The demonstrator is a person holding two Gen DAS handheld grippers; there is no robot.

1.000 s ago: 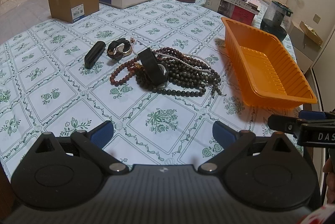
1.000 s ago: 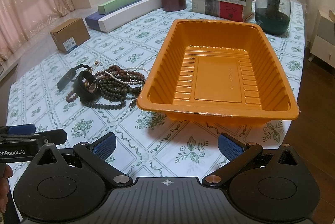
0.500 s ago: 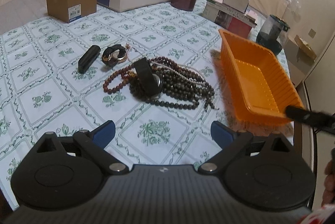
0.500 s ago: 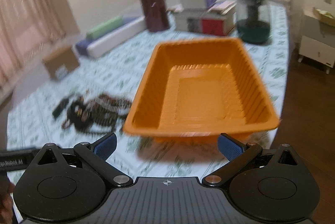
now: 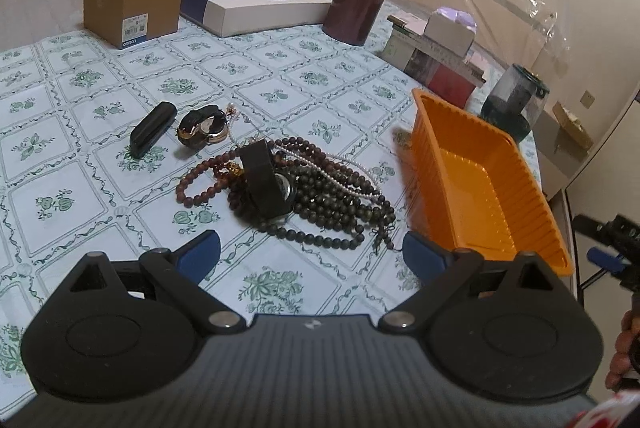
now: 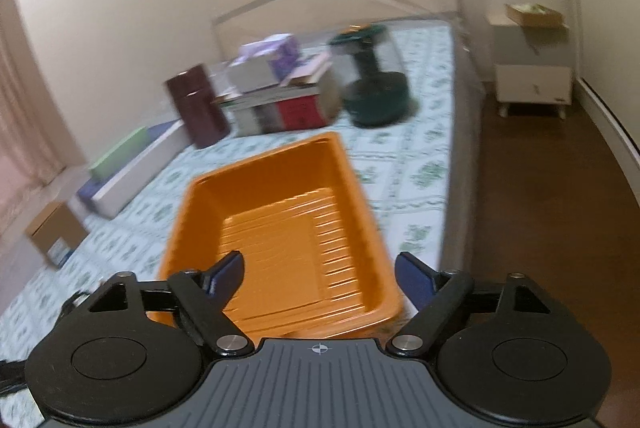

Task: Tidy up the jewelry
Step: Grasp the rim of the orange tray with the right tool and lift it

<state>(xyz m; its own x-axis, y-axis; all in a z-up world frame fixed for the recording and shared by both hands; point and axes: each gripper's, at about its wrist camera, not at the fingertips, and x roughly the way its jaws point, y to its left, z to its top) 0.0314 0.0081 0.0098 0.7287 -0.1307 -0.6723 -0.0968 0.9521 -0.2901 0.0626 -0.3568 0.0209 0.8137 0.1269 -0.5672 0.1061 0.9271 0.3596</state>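
Note:
A tangle of dark and reddish bead necklaces (image 5: pixel 320 195) lies on the patterned tablecloth with a black watch (image 5: pixel 266 183) on top. Left of it lie a gold-faced watch (image 5: pixel 204 127) and a small black case (image 5: pixel 152 129). The empty orange tray (image 5: pixel 488 183) stands to the right of the beads. My left gripper (image 5: pixel 310 254) hangs open just short of the beads, nothing between its fingers. My right gripper (image 6: pixel 320 272) hovers over the near end of the orange tray (image 6: pixel 280 228), its jaws closing with nothing gripped; the view is blurred.
At the back stand a brown cardboard box (image 5: pixel 132 5), long white and blue boxes with a green one (image 5: pixel 256 1), a dark maroon canister (image 5: pixel 356 3), stacked books (image 5: pixel 436 63) and a dark glass jar (image 5: pixel 512 101). The table edge and wooden floor (image 6: pixel 540 187) lie right of the tray.
The right gripper has swung and rolled so the tray now sits tilted under it, and its jaws have narrowed. The left gripper has eased a little nearer the beads.

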